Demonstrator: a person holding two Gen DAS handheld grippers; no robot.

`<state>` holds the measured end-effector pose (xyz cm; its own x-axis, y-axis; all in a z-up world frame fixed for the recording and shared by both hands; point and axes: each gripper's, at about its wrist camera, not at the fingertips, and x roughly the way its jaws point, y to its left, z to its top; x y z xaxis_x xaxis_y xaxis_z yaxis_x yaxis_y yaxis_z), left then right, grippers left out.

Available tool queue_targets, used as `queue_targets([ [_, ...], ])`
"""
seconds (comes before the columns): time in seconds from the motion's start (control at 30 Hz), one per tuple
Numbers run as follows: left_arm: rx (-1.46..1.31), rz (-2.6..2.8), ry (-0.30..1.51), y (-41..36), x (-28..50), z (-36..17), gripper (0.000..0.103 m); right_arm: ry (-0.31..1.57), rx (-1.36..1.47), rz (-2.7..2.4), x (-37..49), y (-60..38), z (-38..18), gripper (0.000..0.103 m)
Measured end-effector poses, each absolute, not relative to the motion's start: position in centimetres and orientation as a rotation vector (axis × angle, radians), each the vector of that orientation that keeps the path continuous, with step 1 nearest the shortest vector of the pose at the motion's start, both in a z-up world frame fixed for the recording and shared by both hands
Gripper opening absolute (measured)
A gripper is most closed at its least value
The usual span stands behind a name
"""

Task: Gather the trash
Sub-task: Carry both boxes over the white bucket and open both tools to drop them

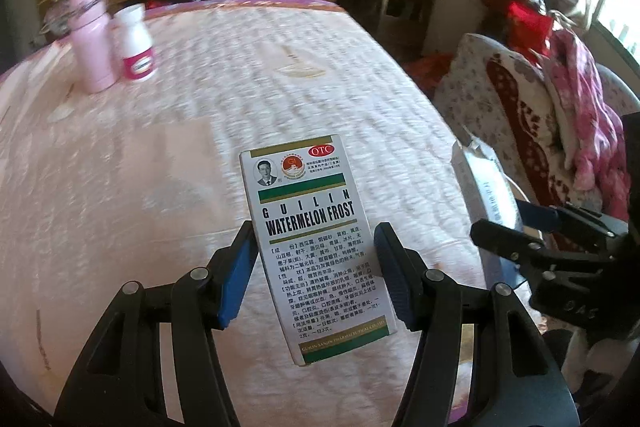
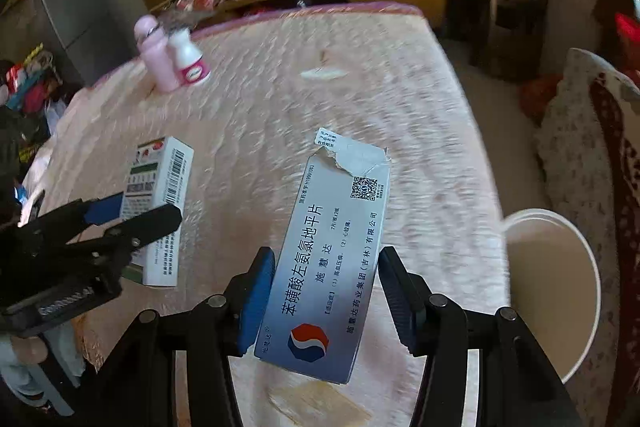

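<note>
Two medicine boxes [image 1: 316, 247] [image 2: 332, 259] in tongs [image 1: 316, 277] [image 2: 326, 297]

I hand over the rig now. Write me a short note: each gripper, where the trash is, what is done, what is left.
Left gripper: shut on the Watermelon Frost box, lifted above the bed.
Right gripper: shut on the torn blue-white medicine box, also lifted.
White bucket stands beside the bed, on the right.
Done: both boxes picked up.
Left: probably drop them in the bucket. A pink bottle and a white bottle stand at the far corner.

Two medicine boxes [image 1: 316, 247], two bottles [image 1: 94, 39], one bucket [image 2: 560, 291]
</note>
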<state>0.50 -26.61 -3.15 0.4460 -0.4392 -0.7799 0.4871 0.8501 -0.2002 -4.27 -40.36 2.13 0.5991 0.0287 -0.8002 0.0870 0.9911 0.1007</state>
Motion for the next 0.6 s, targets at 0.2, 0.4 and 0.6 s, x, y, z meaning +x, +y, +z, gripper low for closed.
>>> queue_targets([
  [0.2,0.098,-0.636,0.928,-30.7,-0.7,-2.2,0.058,0.901,0.159,-0.098,-7.1,-44.1,3.4,0.052],
  [0.4,0.144,-0.698,0.908,-35.2,-2.3,-1.5,0.058,0.892,0.195,-0.159,-9.4,-47.8,3.4,0.052],
  [0.6,0.197,-0.755,0.909,-39.8,-3.6,-1.8,0.058,0.890,0.234,-0.221,-11.5,-51.3,2.6,0.052],
])
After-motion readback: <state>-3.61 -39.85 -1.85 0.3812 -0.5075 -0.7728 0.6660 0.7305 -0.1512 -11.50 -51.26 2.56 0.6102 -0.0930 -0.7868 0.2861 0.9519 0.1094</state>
